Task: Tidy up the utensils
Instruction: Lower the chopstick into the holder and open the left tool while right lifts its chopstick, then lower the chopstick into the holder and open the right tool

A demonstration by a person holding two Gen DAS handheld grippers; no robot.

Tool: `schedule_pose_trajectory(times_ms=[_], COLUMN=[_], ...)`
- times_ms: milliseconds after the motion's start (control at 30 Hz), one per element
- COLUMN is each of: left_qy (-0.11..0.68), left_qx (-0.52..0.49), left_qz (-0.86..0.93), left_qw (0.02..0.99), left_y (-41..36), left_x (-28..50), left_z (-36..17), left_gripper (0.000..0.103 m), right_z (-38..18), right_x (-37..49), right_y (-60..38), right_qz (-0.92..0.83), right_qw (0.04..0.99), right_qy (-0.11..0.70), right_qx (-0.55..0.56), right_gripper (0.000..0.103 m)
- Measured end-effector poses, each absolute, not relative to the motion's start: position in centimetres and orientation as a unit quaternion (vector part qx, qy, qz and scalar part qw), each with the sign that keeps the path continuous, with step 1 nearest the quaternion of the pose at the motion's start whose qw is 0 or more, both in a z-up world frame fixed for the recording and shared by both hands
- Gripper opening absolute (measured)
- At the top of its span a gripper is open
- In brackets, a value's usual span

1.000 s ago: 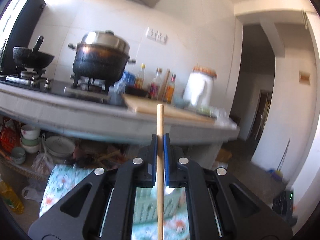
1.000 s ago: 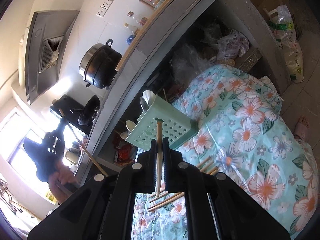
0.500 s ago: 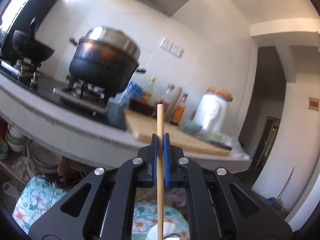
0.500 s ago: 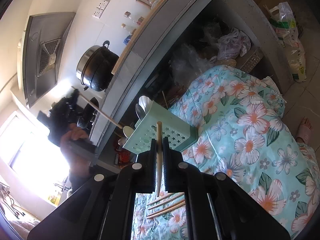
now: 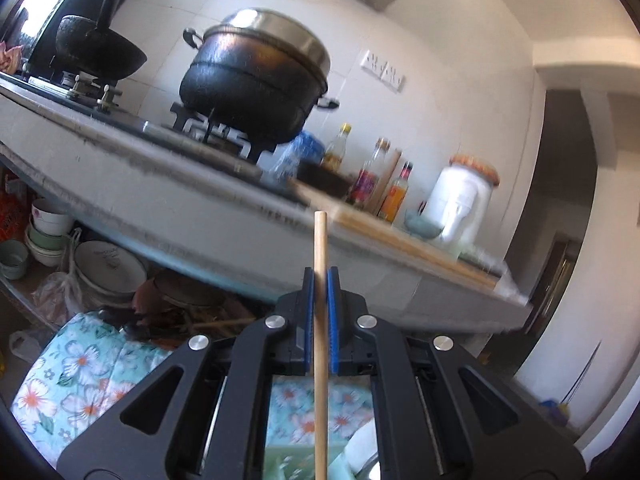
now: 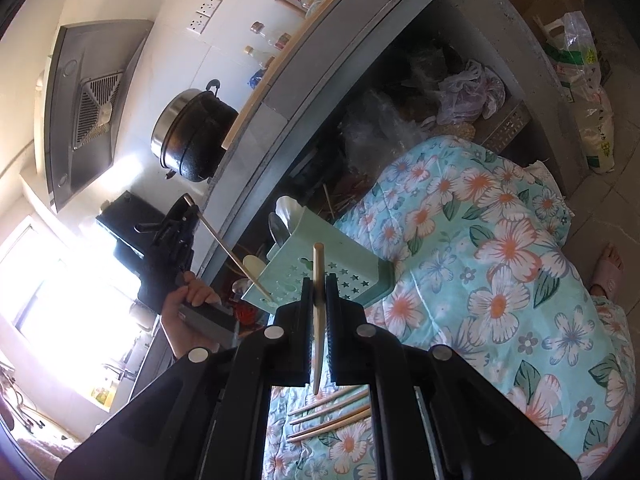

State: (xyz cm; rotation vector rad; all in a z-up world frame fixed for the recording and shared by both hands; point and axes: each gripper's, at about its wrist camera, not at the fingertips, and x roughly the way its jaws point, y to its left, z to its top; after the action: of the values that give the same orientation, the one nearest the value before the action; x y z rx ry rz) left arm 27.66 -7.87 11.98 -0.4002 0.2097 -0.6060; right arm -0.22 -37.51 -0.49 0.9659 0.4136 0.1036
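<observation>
In the left wrist view my left gripper (image 5: pixel 320 278) is shut on a wooden chopstick (image 5: pixel 320 240) that stands upright through its blue pads. The mint-green utensil holder (image 5: pixel 288 456) shows just below it. In the right wrist view my right gripper (image 6: pixel 318 286) is shut on another chopstick (image 6: pixel 318 264), close in front of the star-punched holder (image 6: pixel 356 270). To the left there, a hand carries the left gripper (image 6: pixel 195 210); its chopstick (image 6: pixel 232 254) slants down with the lower tip at the holder's near rim. Spoons (image 6: pixel 286 208) stand in the holder. Several chopsticks (image 6: pixel 332 412) lie on the floral cloth (image 6: pixel 500 260).
A grey counter (image 5: pixel 168 200) carries a black lidded pot (image 5: pixel 256 80), a wok (image 5: pixel 96 48), sauce bottles (image 5: pixel 370 176) and a white jar (image 5: pixel 460 200). Bowls (image 5: pixel 48 224) and bags (image 6: pixel 472 92) fill the shelf beneath. A foot in a pink slipper (image 6: pixel 608 268) is at the right.
The left gripper has come down and toward the holder with its chopstick, whose lower tip now reaches the holder's rim. The right gripper has stayed put.
</observation>
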Motion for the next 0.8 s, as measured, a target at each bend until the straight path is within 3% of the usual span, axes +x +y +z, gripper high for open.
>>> schedule_pose_trajectory(times_ms=[200, 533, 667, 800], left_qy=[0.057, 0.121, 0.116, 0.105], left_qx=[-0.212, -0.177, -0.160, -0.158], left_qz=[-0.293, -0.260, -0.242, -0.219], left_qw=[0.930, 0.941, 0.950, 0.957], left_y=[-8.5, -9.0, -7.2, -4.8], left_x=[28.4, 28.4, 26.3, 23.7], left_z=[14.6, 9.6, 9.9, 10.2], left_gripper=[0.005, 0.007, 0.033, 0.046], right_z=[-0.8, 0.0, 2.2, 5.7], right_x=[-0.3, -1.1, -1.2, -0.7], right_y=[-37.8, -38.7, -38.7, -38.7], right_qz=[0.043, 0.028, 0.028, 0.031], right_qw=[0.861, 0.870, 0.886, 0.906], right_qy=[0.196, 0.188, 0.170, 0.142], right_qx=[0.467, 0.456, 0.430, 0.397], right_gripper=[0.006, 0.006, 0.006, 0.006])
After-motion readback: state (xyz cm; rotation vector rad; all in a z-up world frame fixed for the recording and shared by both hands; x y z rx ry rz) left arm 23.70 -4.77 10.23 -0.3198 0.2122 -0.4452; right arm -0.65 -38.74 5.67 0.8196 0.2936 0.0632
